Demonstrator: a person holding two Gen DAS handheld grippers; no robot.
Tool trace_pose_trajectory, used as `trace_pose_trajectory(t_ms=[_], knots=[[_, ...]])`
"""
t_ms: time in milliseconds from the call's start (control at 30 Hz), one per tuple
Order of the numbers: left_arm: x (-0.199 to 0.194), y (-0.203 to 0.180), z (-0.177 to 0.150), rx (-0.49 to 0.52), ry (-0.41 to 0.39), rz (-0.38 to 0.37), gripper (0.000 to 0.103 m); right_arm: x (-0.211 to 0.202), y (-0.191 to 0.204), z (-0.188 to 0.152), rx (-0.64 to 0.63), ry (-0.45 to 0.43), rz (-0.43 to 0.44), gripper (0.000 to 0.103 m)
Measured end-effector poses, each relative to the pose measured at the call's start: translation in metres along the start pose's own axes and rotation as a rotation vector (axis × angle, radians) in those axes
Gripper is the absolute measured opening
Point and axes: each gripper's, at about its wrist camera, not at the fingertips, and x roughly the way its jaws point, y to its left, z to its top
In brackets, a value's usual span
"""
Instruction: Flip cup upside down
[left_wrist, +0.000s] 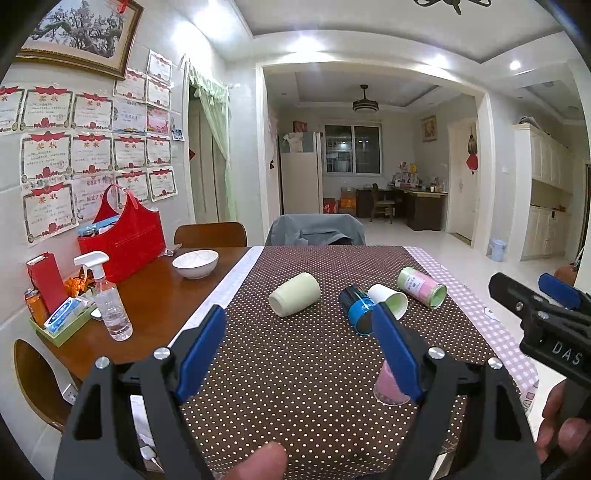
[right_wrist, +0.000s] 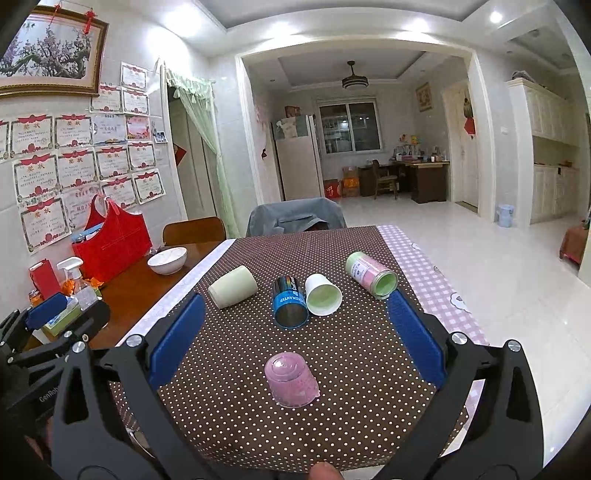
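A pink cup (right_wrist: 291, 382) stands upside down on the brown dotted cloth (right_wrist: 240, 406), between and just ahead of my open right gripper (right_wrist: 295, 328). In the left wrist view the pink cup (left_wrist: 388, 387) is half hidden behind the right finger of my open left gripper (left_wrist: 299, 343). Further back, several cups lie on their sides: a pale green cup (right_wrist: 232, 287), a blue can-like cup (right_wrist: 290, 306), a white cup (right_wrist: 323, 299) and a pink-and-green cup (right_wrist: 371, 274). Both grippers are empty.
A white bowl (right_wrist: 167, 260), a red bag (right_wrist: 112, 243), a spray bottle (left_wrist: 109, 295) and a tray of small items (left_wrist: 64, 317) sit on the wooden table at the left. A chair draped in grey cloth (right_wrist: 295, 218) stands at the far edge.
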Motion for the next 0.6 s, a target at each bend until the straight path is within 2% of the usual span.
trace_pose_trajectory(t_ms=[300, 600], knots=[[-0.0047, 0.0003, -0.0030, 0.002, -0.053, -0.012, 0.080, 0.0042, 0.0006, -0.0018, 0.001, 0.016, 0.000, 0.097], [0.0029, -0.0012, -0.0010, 0.010, -0.015, 0.019, 0.080, 0.0039, -0.0007, -0.0019, 0.005, 0.021, 0.004, 0.097]])
